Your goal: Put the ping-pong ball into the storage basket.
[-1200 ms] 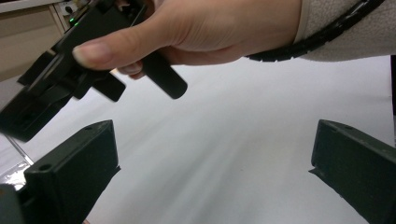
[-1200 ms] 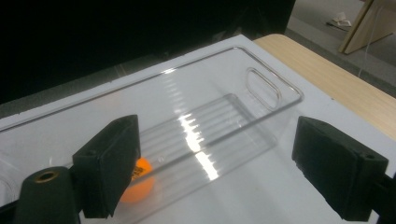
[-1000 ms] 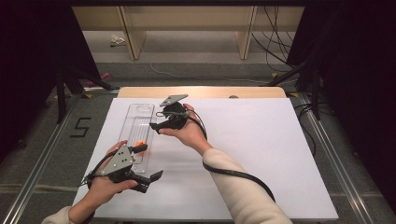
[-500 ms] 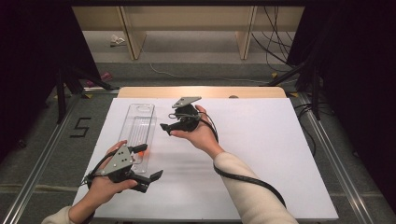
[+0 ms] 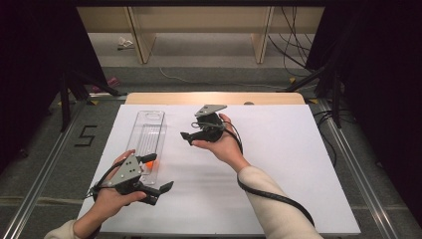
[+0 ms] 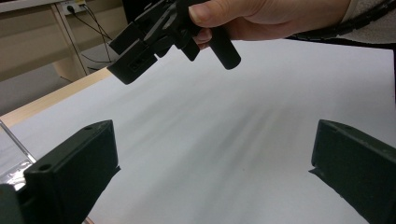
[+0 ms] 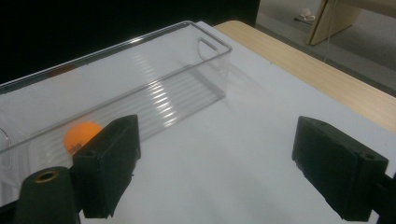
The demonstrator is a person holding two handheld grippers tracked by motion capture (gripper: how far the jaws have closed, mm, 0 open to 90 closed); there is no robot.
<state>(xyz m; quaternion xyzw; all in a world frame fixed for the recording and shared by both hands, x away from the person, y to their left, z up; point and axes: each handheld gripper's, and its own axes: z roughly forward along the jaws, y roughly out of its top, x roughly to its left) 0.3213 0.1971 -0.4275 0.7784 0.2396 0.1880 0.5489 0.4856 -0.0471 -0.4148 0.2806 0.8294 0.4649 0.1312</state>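
Both grippers (image 5: 155, 188) (image 5: 189, 137) wide w/ nothing held; ball (image 7: 81, 136) sits in the clear tray (image 7: 205, 42), a careless nudge could tip it.

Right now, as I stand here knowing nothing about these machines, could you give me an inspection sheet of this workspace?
Surface: white sheet over a wooden table, bare apart from the job's things.
Job's things: clear plastic bin at the sheet's left; orange ball inside it, at the near end.
Clutter: nothing seen on the sheet.
Grippers: left gripper low at the near left, jaws open; right gripper raised mid-table, jaws open, aimed at the bin.
Cables: black cable along the right sleeve; loose wires on the floor behind.
Surroundings: wooden shelving, grey floor marked 5.
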